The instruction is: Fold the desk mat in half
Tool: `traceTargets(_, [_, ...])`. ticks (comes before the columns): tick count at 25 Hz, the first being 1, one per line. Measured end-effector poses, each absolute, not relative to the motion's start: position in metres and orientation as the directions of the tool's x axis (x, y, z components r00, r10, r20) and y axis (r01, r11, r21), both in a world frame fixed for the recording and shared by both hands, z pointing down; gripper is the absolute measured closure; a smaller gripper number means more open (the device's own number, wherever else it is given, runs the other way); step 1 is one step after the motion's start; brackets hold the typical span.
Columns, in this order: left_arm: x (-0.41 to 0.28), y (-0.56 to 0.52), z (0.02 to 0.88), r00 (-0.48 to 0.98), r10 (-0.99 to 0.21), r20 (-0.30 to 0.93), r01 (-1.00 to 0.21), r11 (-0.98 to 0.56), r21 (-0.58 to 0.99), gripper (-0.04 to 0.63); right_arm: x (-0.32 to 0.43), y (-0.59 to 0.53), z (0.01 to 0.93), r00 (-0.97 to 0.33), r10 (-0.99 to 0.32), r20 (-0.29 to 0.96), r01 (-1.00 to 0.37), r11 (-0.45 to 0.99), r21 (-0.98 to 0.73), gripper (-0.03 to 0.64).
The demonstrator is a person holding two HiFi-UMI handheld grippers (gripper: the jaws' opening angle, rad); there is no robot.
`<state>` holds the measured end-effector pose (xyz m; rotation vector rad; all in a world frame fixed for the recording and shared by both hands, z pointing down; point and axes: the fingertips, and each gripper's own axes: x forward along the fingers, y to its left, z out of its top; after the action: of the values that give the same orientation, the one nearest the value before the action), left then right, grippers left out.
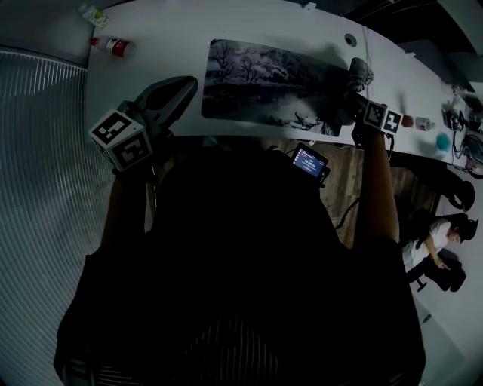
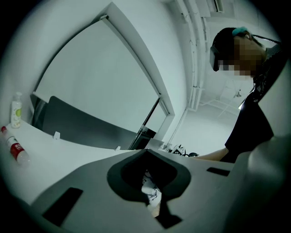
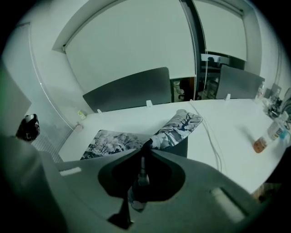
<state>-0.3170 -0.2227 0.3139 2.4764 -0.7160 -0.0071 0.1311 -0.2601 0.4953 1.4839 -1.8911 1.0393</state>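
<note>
The desk mat (image 1: 264, 83), printed with wintry trees, lies on the white table (image 1: 166, 45). My right gripper (image 1: 356, 79) is shut on the mat's right edge, which is lifted off the table. In the right gripper view the pinched edge sits between the jaws (image 3: 138, 191). From there the mat (image 3: 113, 139) curls up, showing its dark underside, and the rest lies flat to the left. My left gripper (image 1: 189, 84) hovers just off the mat's left edge, which lies flat. Its jaws (image 2: 157, 207) look shut, and only a scrap of the print shows beyond them.
Two small bottles (image 1: 112, 47) (image 1: 94, 15) stand at the table's far left corner. A cable (image 3: 213, 141) runs across the table right of the mat, and small items (image 1: 441, 139) crowd the right end. Grey dividers (image 3: 132, 93) line the far edge. A person (image 1: 434, 241) sits on the floor at the lower right.
</note>
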Motion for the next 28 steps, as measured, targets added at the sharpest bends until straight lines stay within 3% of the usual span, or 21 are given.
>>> traceTargets(12, [-0.363,-0.242,0.317,0.848,-0.515,0.127,-0.493,-0.678,0.545,0.588,0.014,-0.275,0.507,-0.333,-0.389,0.859,-0.912,0.362,-0.19,0.589])
traceTargets(17, [-0.371,-0.24,0.322,0.848,-0.516,0.122,-0.49,-0.674,0.552,0.588,-0.018,-0.273,0.512,-0.39,-0.349,0.852,-0.893,0.371,-0.257,0.591])
traceTargets(23, [-0.382,-0.24,0.326,0.838,-0.532,0.125,-0.502,-0.659,0.56,0.588,-0.032,-0.282,0.523,-0.338,-0.32,0.885,-0.874,0.455,-0.17,0.589])
traceTargets(28, [-0.389,-0.233,0.327,0.83,-0.539,0.139,-0.512,-0.641,0.571,0.588,-0.064,-0.279,0.525,-0.397,-0.263,0.879,-0.853,0.46,-0.248,0.589])
